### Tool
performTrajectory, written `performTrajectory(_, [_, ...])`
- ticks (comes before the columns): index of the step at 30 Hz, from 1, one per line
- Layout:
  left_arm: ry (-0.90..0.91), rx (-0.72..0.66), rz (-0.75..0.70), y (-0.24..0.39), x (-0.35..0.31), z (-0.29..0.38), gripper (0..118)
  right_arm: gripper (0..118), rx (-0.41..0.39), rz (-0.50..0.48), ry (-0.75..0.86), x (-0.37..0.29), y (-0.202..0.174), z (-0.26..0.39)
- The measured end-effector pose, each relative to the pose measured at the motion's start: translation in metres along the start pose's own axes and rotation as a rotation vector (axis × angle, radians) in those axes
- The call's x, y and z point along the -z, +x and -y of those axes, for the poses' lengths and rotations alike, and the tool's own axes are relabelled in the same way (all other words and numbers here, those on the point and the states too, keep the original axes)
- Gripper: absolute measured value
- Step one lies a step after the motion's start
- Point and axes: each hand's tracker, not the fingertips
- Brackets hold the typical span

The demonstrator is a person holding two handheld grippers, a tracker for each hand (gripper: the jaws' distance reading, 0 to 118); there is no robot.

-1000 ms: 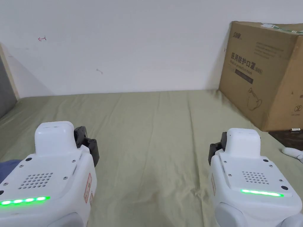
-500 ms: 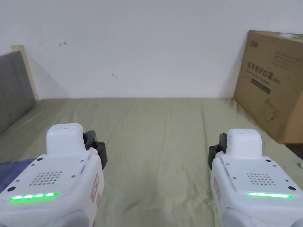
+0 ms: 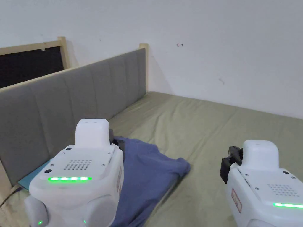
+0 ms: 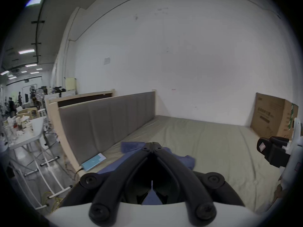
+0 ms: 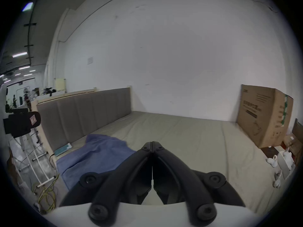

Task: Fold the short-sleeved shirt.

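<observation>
Here: one crumpled blue short-sleeved shirt (image 3: 148,174), lying at the near left of the olive-green bed sheet (image 3: 207,124), beside the grey padded headboard (image 3: 74,100). Left tongs (image 4: 152,146) above it, jaws closed, empty. Right tongs (image 5: 152,144) well right of it, jaws closed, empty. Brown cardboard box (image 5: 262,116) far right; printing illegible.

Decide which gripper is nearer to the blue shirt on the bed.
Left. The left gripper hangs right over the blue shirt, jaws shut and empty. The right gripper is off to the shirt's right, above bare bed sheet.
</observation>
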Motion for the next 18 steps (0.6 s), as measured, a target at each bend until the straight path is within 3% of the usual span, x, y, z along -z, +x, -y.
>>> performTrajectory(9, [-0.148, -0.003, -0.004, -0.009, 0.058, 0.027, 0, 0, -0.011, -0.031, -0.069, 0.017, -0.015, 0.016])
performTrajectory(14, [-0.399, -0.002, 0.042, 0.000, 0.145, 0.065, 0, 0, 0.026, -0.027, -0.122, 0.034, -0.004, 0.026])
performTrajectory(15, [-0.451, -0.027, 0.050, 0.002, 0.169, 0.077, 3, 0, 0.027, -0.021, -0.135, 0.037, -0.002, 0.029])
performTrajectory(16, [-0.529, -0.029, 0.050, 0.004, 0.193, 0.091, 26, 0, 0.026, -0.012, -0.148, 0.041, 0.000, 0.031])
performTrajectory(18, [-0.651, -0.036, 0.074, 0.007, 0.231, 0.118, 47, 0, 0.010, 0.017, -0.185, 0.050, 0.004, 0.037])
